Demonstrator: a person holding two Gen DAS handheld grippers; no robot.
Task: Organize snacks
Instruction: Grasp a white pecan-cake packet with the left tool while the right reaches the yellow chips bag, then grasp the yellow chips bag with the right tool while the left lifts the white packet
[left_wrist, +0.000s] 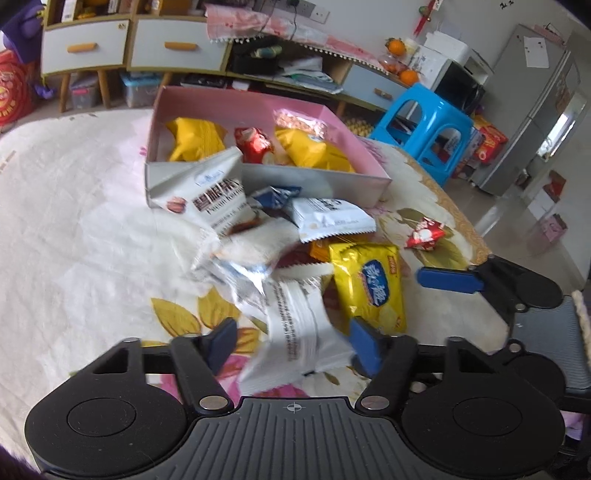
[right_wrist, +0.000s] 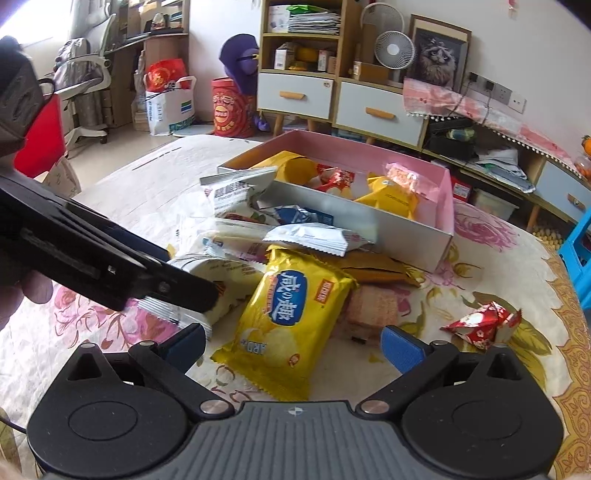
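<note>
A pile of snack packets lies on the flowered tablecloth in front of a pink box (left_wrist: 258, 177) (right_wrist: 351, 218) that holds yellow packets and a red sweet. My left gripper (left_wrist: 293, 343) straddles a white packet (left_wrist: 295, 332). Its right pad touches the packet's edge, and a strip of cloth shows beside the left pad. From the right wrist view the left gripper (right_wrist: 192, 295) reaches in from the left over that white packet (right_wrist: 221, 273). My right gripper (right_wrist: 295, 347) is open wide around the near end of a yellow chip packet (right_wrist: 291, 306) (left_wrist: 369, 284), without touching it.
A red-and-white wrapped sweet (left_wrist: 424, 234) (right_wrist: 480, 325) lies alone near the table's right edge. A blue plastic stool (left_wrist: 428, 125) stands past that edge, with a grey fridge (left_wrist: 532, 110) beyond. Low cabinets with drawers (right_wrist: 295, 94) line the far wall.
</note>
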